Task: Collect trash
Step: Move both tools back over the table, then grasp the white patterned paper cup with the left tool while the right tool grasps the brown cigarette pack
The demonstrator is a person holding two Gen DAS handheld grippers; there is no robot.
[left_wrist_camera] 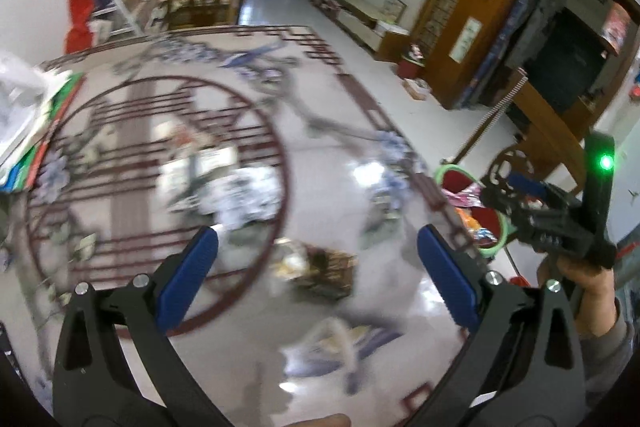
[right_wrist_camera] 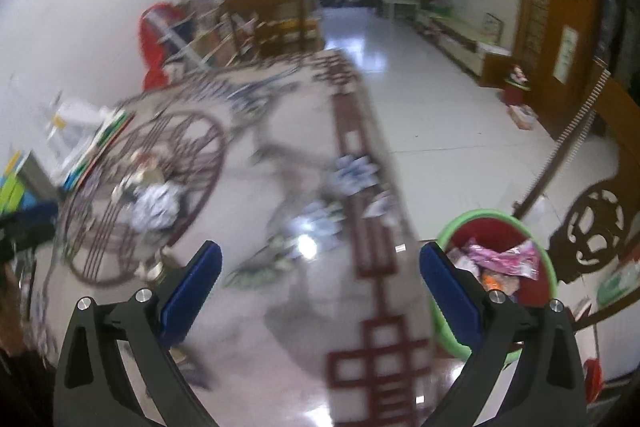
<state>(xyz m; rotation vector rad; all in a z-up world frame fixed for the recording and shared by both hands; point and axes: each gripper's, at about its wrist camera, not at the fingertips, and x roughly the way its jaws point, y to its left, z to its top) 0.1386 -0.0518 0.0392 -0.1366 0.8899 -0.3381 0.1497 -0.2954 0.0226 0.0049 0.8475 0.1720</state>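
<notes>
My left gripper (left_wrist_camera: 318, 267) is open over a glossy patterned table (left_wrist_camera: 360, 131), with nothing between its blue pads. Below it lie a blurred brown wrapper (left_wrist_camera: 316, 271), a crumpled white and blue wrapper (left_wrist_camera: 240, 195) and a pale blue one (left_wrist_camera: 340, 343). A red bin with a green rim (left_wrist_camera: 472, 211) stands off the table's right edge. My right gripper (left_wrist_camera: 516, 187), held in a hand, hovers by the bin. In the right wrist view the right gripper (right_wrist_camera: 320, 279) is open and empty above the table (right_wrist_camera: 256, 307). The bin (right_wrist_camera: 496, 239) holds pink wrappers. A crumpled wrapper (right_wrist_camera: 156, 203) lies at the left.
Coloured papers and a white bag (left_wrist_camera: 36, 131) are stacked at the table's left edge (right_wrist_camera: 92, 143). A carved wooden chair (right_wrist_camera: 592, 227) stands right of the bin. White tiled floor (right_wrist_camera: 440, 107) runs back to wooden shelves and cabinets. Both views are motion-blurred.
</notes>
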